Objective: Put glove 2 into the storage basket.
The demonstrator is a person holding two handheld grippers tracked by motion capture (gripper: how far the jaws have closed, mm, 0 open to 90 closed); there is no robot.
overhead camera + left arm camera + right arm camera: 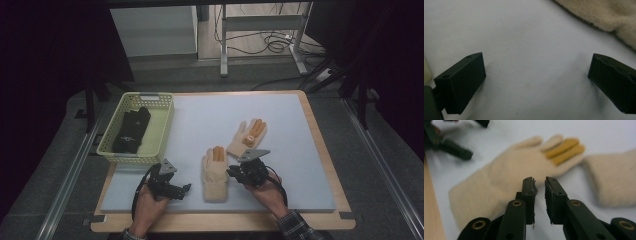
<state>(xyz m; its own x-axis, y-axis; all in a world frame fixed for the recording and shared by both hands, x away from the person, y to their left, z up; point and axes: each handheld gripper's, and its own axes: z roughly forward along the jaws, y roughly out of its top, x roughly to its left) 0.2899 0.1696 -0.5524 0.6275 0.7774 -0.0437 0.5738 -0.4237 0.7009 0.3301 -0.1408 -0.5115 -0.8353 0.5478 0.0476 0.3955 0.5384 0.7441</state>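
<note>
Blue mat (pixel 210 115) underneath; yellow basket (pixel 161 127) at its left edge; near glove (pixel 215 172) lies flat on the mat's front; left gripper (pixel 175 191) left of that glove, jaws wide, empty; right gripper (pixel 539 192) over its edge, jaws narrow, nothing pinched.

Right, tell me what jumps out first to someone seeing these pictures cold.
Two cream gloves with orange fingers lie on the pale blue mat: the near glove sits between the two hand-held grippers, the far glove just beyond it. The right gripper points at the near glove with its jaws almost together and nothing between them, while the left gripper stands wide open over bare mat. At the left, a yellow-green basket holds a black glove.
</note>
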